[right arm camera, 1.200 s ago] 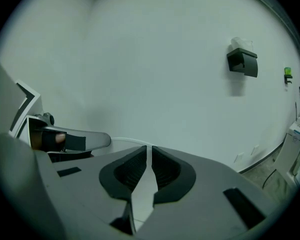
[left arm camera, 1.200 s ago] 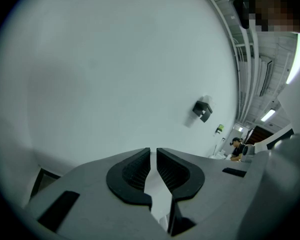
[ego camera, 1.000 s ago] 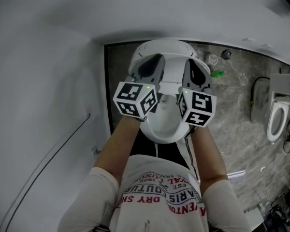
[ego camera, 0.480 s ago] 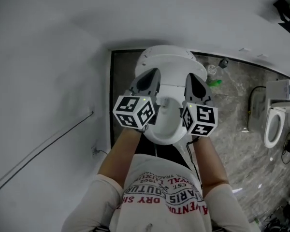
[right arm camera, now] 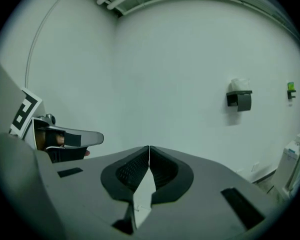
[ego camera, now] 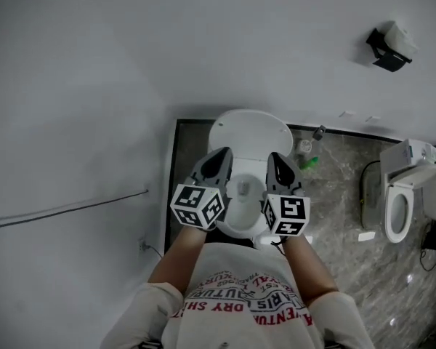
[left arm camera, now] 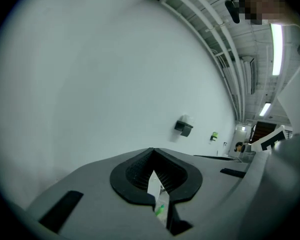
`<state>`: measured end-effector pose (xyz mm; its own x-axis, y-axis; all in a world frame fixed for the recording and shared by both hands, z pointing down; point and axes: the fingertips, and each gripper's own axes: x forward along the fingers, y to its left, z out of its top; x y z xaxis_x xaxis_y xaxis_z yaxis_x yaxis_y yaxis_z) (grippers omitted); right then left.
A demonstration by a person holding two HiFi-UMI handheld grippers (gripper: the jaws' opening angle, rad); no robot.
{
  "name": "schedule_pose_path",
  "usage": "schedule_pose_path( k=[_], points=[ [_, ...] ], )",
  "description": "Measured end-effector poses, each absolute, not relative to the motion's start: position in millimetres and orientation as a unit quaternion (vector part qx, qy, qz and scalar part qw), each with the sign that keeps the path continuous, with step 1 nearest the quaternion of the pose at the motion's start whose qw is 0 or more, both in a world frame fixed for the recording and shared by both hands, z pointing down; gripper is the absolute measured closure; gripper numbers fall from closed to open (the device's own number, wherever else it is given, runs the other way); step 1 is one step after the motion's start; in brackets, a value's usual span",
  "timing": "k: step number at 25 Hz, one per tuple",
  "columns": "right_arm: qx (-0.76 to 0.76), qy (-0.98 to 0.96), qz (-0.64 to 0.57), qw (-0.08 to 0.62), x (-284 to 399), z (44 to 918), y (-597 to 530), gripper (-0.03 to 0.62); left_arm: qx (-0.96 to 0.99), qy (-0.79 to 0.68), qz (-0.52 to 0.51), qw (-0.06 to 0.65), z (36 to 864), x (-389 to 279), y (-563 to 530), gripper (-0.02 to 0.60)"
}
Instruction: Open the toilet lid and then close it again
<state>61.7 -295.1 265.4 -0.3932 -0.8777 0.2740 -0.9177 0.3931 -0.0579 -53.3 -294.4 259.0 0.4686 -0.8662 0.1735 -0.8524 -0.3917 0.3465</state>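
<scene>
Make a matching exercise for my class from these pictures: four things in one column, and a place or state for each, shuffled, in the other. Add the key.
Things
1. toilet lid
2. left gripper
3. second toilet
4. dark holder

Places or states
A. at the right edge of the head view, on the marbled floor
B. raised upright, bowl uncovered
C. mounted high on the wall
D. jaws together, holding nothing

Pairs: 1-B, 2-D, 3-A, 4-C
</scene>
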Motion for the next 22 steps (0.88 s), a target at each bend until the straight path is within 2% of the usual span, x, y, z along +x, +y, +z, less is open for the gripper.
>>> schedule_pose_path(
  k=[11, 22],
  points=[
    [0.534, -0.84, 0.051, 0.085, 74, 216, -237, 0.58, 0.843, -0.524, -0.007, 0.118, 210, -49, -233, 0.575],
    [0.53, -0.841, 0.076, 0.083, 85, 224, -238, 0.58, 0.845, -0.521, 0.002, 0.115, 209, -31, -234, 0.575]
  ],
)
